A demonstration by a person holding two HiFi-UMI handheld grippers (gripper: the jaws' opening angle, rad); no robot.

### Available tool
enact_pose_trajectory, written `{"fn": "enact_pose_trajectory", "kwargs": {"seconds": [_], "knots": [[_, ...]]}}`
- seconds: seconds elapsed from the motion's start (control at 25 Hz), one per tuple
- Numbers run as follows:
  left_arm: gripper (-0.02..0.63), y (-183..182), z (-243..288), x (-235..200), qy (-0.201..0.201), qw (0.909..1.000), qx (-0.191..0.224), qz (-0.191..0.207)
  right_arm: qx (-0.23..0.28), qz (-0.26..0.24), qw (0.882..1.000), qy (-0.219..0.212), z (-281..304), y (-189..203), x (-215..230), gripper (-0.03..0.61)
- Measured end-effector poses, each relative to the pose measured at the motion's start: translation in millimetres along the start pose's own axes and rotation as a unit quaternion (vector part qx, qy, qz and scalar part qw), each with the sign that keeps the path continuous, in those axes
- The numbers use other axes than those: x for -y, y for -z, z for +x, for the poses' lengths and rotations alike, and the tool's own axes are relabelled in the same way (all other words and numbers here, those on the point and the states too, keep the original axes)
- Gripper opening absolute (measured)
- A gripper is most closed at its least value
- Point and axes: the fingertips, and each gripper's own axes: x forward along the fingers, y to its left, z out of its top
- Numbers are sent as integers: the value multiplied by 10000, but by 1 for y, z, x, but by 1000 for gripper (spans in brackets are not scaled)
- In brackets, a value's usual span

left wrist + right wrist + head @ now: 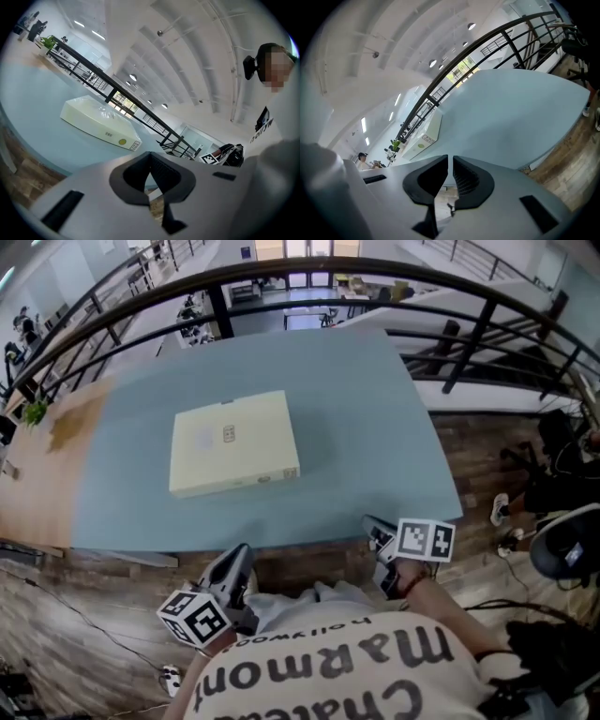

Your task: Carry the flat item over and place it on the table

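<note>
A flat cream box [234, 442] lies on the light blue table [375, 409], left of its middle, with nothing touching it. Both grippers hang off the table's near edge, close to the person's body and well short of the box. My left gripper [240, 555] points toward the table edge, jaws closed together and empty. My right gripper [373, 527] sits at the near right corner, jaws also together and empty. The left gripper view has the box [98, 123] ahead beyond the closed jaws [150, 154]. The right gripper view puts the box [423, 138] far to the left, past its jaws [450, 158].
A black railing [394, 282] curves behind the table. A wooden tabletop [47, 465] adjoins the blue one on the left. Wood flooring [487, 465] lies to the right, with a dark chair [567, 545], shoes and cables on it.
</note>
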Motion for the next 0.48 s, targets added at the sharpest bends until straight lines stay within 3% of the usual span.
{"fn": "enact_pose_trajectory", "kwargs": {"seconds": [0.28,0.48], "knots": [[2,9,0,7,77,9999,-115,-5,70,145,9999,57,-16,10,13,55],[2,9,-1,7,113,9998,-131,17,174,-177,9997,28,-21,9,8,51]]}}
